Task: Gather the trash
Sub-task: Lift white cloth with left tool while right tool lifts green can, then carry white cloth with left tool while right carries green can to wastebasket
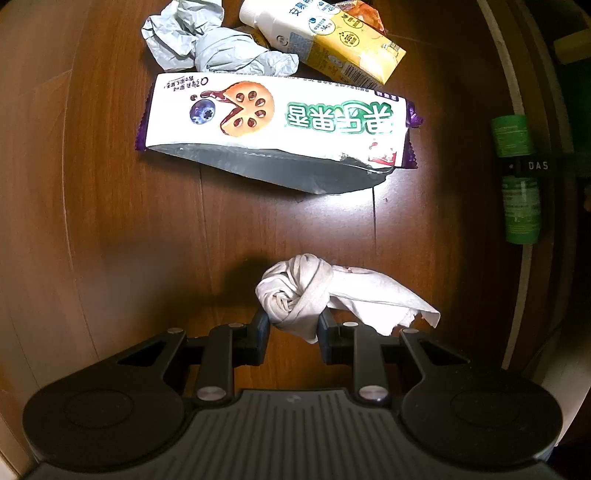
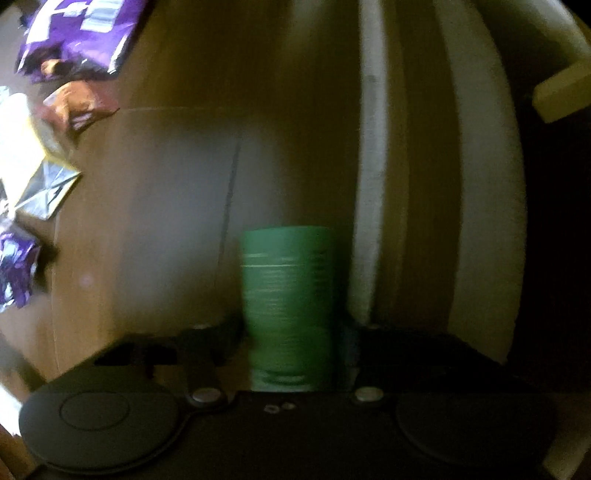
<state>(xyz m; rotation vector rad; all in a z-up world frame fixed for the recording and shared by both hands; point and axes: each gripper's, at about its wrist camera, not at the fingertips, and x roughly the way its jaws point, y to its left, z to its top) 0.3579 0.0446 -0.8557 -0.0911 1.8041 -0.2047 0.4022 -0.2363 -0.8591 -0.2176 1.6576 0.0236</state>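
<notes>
My left gripper (image 1: pixel 293 321) is clamped on a crumpled white tissue (image 1: pixel 295 291), its two fingers pressed against either side of the twisted wad, with a flatter torn flap of the tissue trailing off to the right over the dark wooden table (image 1: pixel 92 203). Beyond it on the table lies a long white biscuit wrapper (image 1: pixel 273 122) with purple ends, a blueberry picture and green lettering, its silver inside showing along the near edge. Behind that sits a ball of crumpled pale paper (image 1: pixel 207 48), touching the wrapper's far edge, and just right of the paper a yellow and white drink carton (image 1: pixel 332 44) lies on its side, with a scrap of orange packaging (image 1: pixel 364 14) poking out behind it. At the right edge of this view I can see a green can (image 1: pixel 515 177) held crosswise in a black gripper near the table's pale rim. My right gripper (image 2: pixel 291 332) is closed on that green can (image 2: pixel 290 295), which stands up between the fingers, though the picture is blurred. To its left, well apart, lie purple wrappers (image 2: pixel 81 37), an orange scrap (image 2: pixel 74 107) and a silver foil piece (image 2: pixel 48 188).
</notes>
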